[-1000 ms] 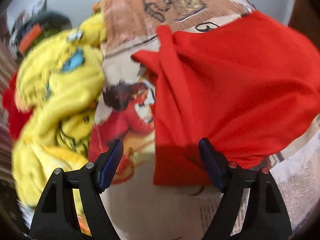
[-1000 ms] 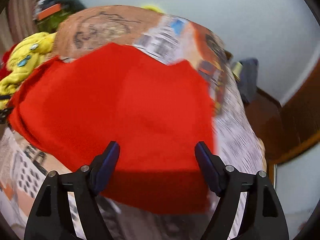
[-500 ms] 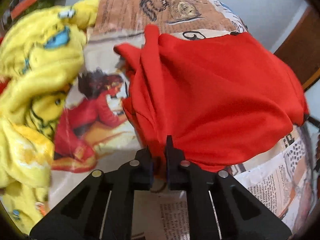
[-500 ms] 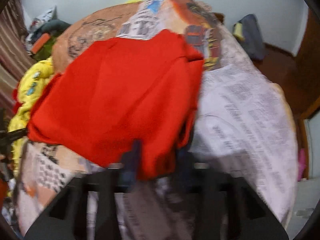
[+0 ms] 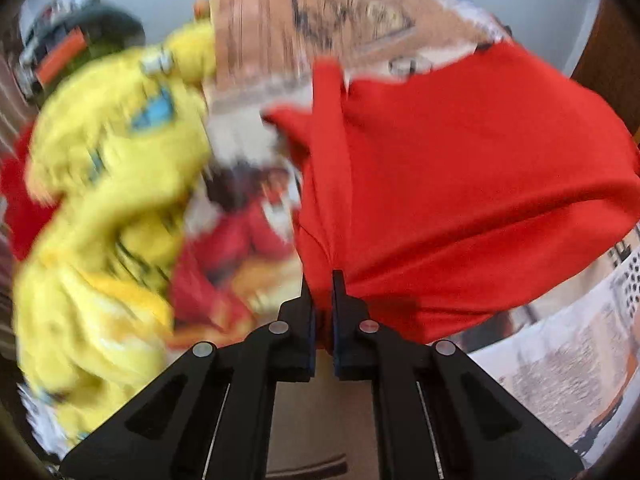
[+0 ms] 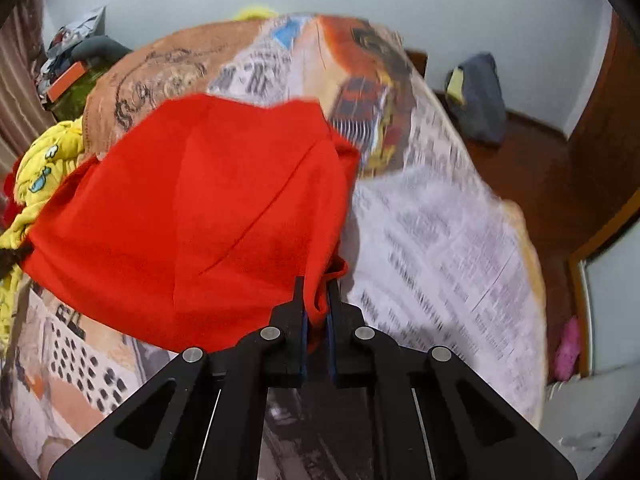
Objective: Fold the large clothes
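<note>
Grip established: left tool [image 5: 323,312] and right tool [image 6: 316,312], wide apart a second ago, have just closed, each now pinching a near corner of the large red cloth garment [image 6: 192,216]. Garment lies rumpled on the newspaper-print bed cover [image 6: 432,248], beside the yellow printed clothes [image 5: 100,200]. Ready for lifting.

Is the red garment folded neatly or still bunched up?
Bunched up. The red garment lies rumpled in loose creases on the bed; each gripper pinches a near corner.
</note>
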`<state>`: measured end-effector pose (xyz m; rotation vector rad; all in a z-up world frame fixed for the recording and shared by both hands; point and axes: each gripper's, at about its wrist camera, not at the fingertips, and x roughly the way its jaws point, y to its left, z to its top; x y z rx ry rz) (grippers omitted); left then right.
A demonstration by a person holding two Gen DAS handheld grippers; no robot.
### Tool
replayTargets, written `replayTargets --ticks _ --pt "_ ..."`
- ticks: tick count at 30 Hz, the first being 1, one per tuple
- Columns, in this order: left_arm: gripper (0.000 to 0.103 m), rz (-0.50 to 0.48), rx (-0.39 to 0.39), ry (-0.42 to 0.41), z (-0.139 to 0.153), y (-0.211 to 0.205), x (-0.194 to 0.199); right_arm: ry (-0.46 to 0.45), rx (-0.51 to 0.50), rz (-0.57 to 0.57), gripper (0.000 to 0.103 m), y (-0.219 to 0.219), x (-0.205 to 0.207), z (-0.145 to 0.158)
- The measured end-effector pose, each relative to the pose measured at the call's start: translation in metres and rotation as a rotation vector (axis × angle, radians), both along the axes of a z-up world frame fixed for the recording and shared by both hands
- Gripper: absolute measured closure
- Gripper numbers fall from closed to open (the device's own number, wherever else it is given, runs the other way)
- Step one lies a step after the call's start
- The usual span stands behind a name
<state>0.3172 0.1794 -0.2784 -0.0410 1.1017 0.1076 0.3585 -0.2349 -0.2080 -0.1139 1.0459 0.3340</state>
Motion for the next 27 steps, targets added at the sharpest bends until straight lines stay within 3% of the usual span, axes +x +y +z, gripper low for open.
replayTargets --ticks 3,4,6,7,8,10,14,17,19,21,23,27 --pt "0.086 0.011 0.004 -0.014 -0.004 0.002 -0.005 -0.011 -0.037 0.014 0.092 0.002 -0.001 -0.003" --pt "0.084 0.018 0.005 -0.015 -0.003 0.003 -0.006 -0.024 -0.057 0.012 0.085 0.001 -0.003 0.0" --pt "0.066 0.036 0.019 -0.016 0.002 0.008 -0.01 -0.057 -0.109 -0.005 0.063 -0.004 -0.006 0.005" --pt "0.062 0.044 0.033 -0.02 0.005 0.01 -0.012 -0.081 -0.148 -0.026 0.05 -0.007 -0.008 0.009" --pt "0.058 0.043 0.046 -0.027 0.009 0.011 -0.015 -0.099 -0.169 -0.042 0.047 -0.01 -0.01 0.013" --pt "0.054 0.044 0.054 -0.049 0.022 0.012 -0.021 -0.126 -0.191 -0.059 0.047 -0.016 -0.015 0.026" --pt "0.054 0.072 0.078 -0.109 0.052 0.016 -0.017 -0.181 -0.133 -0.027 0.046 -0.009 -0.018 0.059" --pt "0.054 0.061 0.018 -0.141 0.069 0.017 0.001 -0.21 -0.08 0.013 0.035 0.011 -0.012 0.076" --pt "0.049 0.045 -0.018 -0.145 0.074 0.012 0.019 -0.209 -0.028 0.05 0.034 0.028 -0.005 0.083" --pt "0.042 0.02 -0.053 -0.144 0.074 0.003 0.042 -0.181 0.015 0.076 0.034 0.046 0.007 0.081" --pt "0.042 -0.003 -0.065 -0.124 0.066 -0.007 0.07 -0.149 0.036 0.089 0.034 0.062 0.02 0.072" --pt "0.042 -0.008 -0.108 -0.037 0.038 -0.014 0.121 -0.082 -0.011 0.072 0.034 0.079 0.047 0.043"
